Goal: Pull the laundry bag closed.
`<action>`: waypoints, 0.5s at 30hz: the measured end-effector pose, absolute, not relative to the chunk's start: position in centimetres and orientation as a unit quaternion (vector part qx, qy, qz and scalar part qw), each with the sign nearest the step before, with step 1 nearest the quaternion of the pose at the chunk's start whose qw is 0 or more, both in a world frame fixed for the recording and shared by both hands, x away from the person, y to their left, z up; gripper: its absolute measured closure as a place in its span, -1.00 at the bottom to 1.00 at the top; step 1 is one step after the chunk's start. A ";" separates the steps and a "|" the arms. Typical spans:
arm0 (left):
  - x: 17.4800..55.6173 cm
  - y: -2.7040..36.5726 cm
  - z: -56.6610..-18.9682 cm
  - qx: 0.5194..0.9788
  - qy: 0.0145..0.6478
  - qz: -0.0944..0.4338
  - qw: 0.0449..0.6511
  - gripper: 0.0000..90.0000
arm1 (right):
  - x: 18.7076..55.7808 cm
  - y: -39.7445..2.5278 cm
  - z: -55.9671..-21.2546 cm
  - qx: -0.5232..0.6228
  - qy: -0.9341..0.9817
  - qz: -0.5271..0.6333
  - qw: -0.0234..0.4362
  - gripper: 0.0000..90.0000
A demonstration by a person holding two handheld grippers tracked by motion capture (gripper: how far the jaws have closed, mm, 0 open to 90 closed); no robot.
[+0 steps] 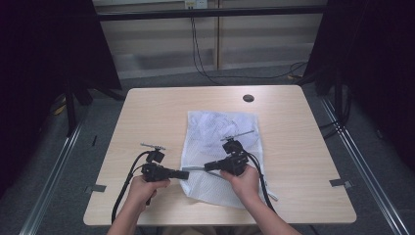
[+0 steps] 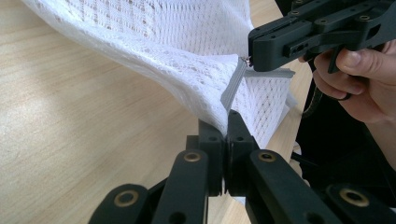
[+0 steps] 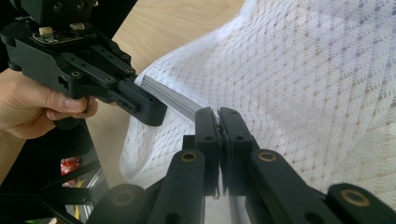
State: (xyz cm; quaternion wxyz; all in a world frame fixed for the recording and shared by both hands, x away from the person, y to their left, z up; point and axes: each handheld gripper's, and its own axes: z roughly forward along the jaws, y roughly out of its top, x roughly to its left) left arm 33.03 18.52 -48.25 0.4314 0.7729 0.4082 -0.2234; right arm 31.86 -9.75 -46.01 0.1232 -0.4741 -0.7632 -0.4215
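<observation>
A white mesh laundry bag (image 1: pixel 220 142) lies flat in the middle of the light wooden table (image 1: pixel 147 112); its near-left edge is lifted off the surface. A grey zipper (image 1: pixel 195 169) runs along that edge between my two grippers. My left gripper (image 1: pixel 184 174) (image 2: pixel 227 116) is shut on the bag's edge (image 2: pixel 205 88) at the zipper's end (image 2: pixel 232 88). My right gripper (image 1: pixel 207 166) (image 3: pixel 218 112) faces it from the right, shut on the grey zipper (image 3: pixel 173 98). In the left gripper view the right gripper (image 2: pixel 252 53) pinches a small metal pull. The tips are a few centimetres apart.
A round black grommet (image 1: pixel 248 98) sits in the table near its far edge. Cables (image 1: pixel 200 58) run over the grey floor behind the table. Dark curtains (image 1: pixel 49 49) hang on both sides, and metal rails (image 1: pixel 362 161) flank the table on the floor.
</observation>
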 end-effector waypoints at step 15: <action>32.7 19.0 -48.3 0.769 0.412 -0.220 0.437 0.97 | 32.0 -10.4 -45.7 -0.474 -0.764 -0.420 0.123 0.93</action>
